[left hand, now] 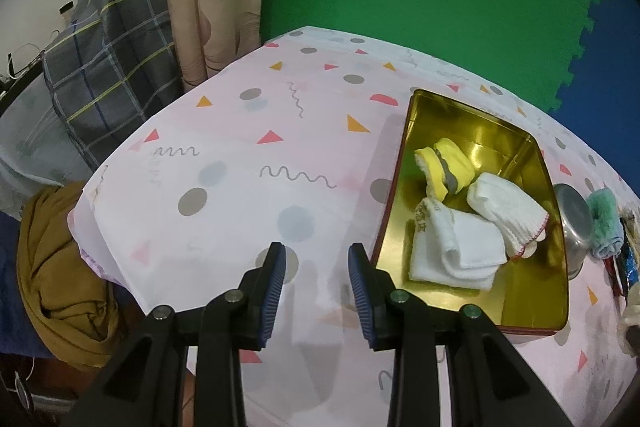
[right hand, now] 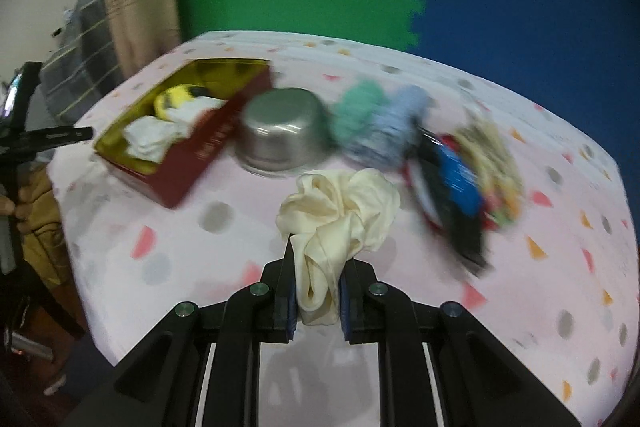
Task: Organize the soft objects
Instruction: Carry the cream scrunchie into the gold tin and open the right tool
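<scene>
A crumpled cream cloth [right hand: 340, 215] is clamped between the pads of the right gripper [right hand: 318, 291] and is held above the patterned tablecloth [right hand: 200, 267], in front of an overturned steel pot [right hand: 280, 127]. The left gripper [left hand: 316, 263] is seen with its jaws apart and empty, just beside the gold-lined tin [left hand: 472, 119], in which a yellow sock [left hand: 444, 167], a white sock [left hand: 452, 251] and a white glove [left hand: 508, 215] are contained.

table [left hand: 224, 155], patterned pink cloth | on it: gold tin [left hand: 528, 311], steel pot [right hand: 280, 131], soft pile [right hand: 460, 167]
</scene>
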